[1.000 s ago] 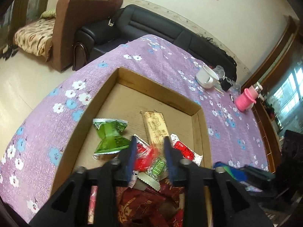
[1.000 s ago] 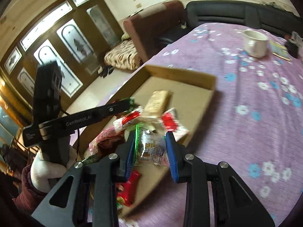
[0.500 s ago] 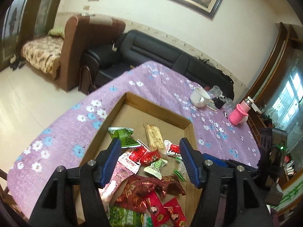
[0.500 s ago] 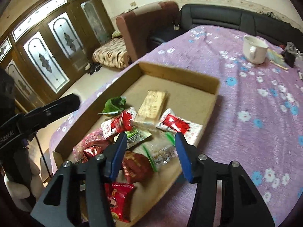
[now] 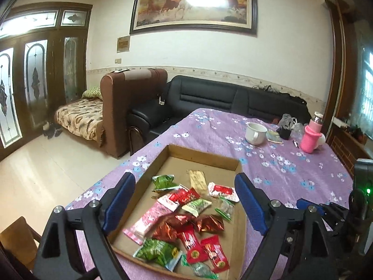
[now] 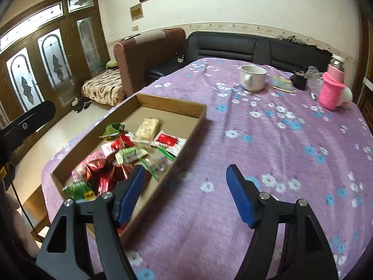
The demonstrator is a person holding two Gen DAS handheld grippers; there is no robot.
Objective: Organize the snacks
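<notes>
Above the cardboard tray [image 5: 202, 156], left gripper [image 5: 185, 201] and right gripper [image 6: 185, 192] jaws apart, near-edge snacks [image 5: 200, 249] only in left view

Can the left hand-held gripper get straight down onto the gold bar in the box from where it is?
Probably yes. The left hand-held gripper hangs open above the cardboard box, and the gold bar lies flat with nothing on top of it. A red and white packet lies close beside it, so a finger might nudge that.

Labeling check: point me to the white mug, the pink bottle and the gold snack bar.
white mug [image 5: 256, 133], left wrist view, on its side wall.
pink bottle [image 6: 331, 91], right wrist view, on its knitted sleeve.
gold snack bar [image 5: 197, 180], left wrist view, middle of wrapper.
</notes>
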